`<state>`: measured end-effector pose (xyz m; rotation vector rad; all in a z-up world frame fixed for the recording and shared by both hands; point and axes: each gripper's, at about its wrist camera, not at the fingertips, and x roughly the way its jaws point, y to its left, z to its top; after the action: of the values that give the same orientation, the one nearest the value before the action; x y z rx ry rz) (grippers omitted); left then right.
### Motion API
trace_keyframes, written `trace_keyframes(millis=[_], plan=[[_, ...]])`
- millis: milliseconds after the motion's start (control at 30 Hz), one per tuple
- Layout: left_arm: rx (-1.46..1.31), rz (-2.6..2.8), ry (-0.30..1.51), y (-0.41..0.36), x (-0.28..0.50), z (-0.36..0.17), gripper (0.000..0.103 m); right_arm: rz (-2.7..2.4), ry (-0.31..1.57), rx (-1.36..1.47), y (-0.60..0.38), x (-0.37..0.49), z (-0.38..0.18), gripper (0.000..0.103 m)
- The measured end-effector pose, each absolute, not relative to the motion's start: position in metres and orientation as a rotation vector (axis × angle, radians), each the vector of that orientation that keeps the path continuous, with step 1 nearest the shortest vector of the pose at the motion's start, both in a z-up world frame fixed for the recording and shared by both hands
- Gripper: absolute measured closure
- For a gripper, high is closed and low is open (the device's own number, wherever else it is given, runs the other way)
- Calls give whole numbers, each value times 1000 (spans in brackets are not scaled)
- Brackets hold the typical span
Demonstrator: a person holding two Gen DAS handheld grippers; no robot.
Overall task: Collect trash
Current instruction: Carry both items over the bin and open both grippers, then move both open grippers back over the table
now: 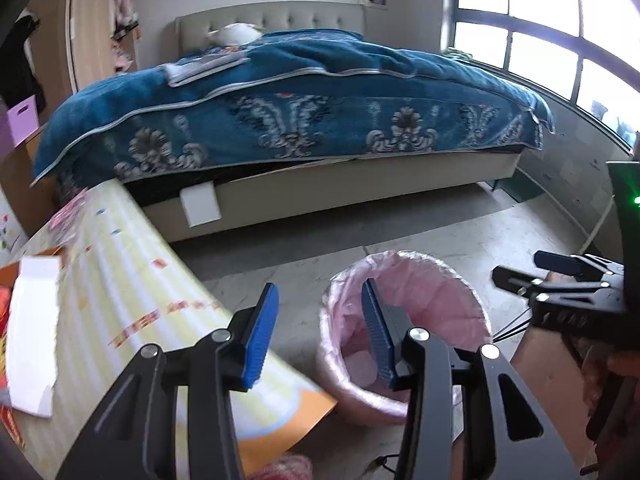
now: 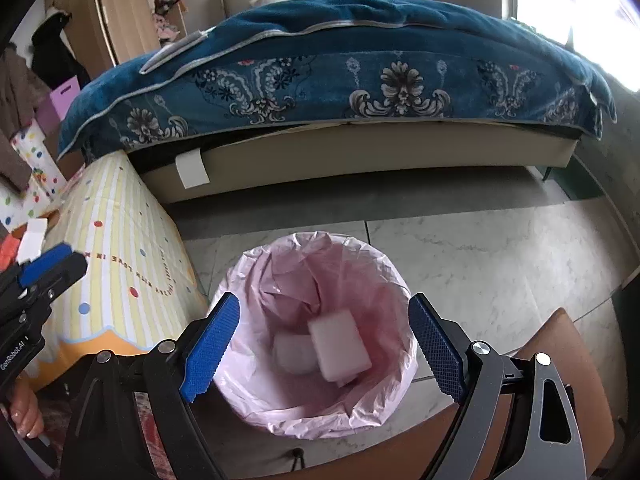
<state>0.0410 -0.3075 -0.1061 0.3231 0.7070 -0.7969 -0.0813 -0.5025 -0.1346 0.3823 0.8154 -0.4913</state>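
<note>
White foam block (image 2: 339, 344) inside pink-lined bin (image 2: 316, 248), below spread, empty right gripper (image 2: 325, 346); left gripper (image 1: 320, 336) spread too.

– Premises type?
– Home bedroom. A bed (image 1: 304, 120) with padded headboard (image 1: 272, 20) and blue blanket (image 2: 340, 76), clothes (image 1: 122, 4) hanging in a wardrobe, large window (image 1: 552, 40), marble-tiled floor (image 2: 480, 248).
</note>
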Motion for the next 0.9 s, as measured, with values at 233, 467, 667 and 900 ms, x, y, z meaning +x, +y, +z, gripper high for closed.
trace_keyframes(millis=[233, 467, 667, 900], plan=[[299, -712, 689, -256, 33, -89, 60, -397, 796, 337, -466, -71, -116, 17], [282, -604, 655, -191, 27, -71, 48, -258, 802, 244, -404, -50, -99, 17], [250, -486, 644, -128, 30, -60, 38, -135, 802, 139, -337, -25, -85, 21], [154, -302, 633, -45, 48, -48, 36, -30, 802, 49, -273, 15, -73, 20]])
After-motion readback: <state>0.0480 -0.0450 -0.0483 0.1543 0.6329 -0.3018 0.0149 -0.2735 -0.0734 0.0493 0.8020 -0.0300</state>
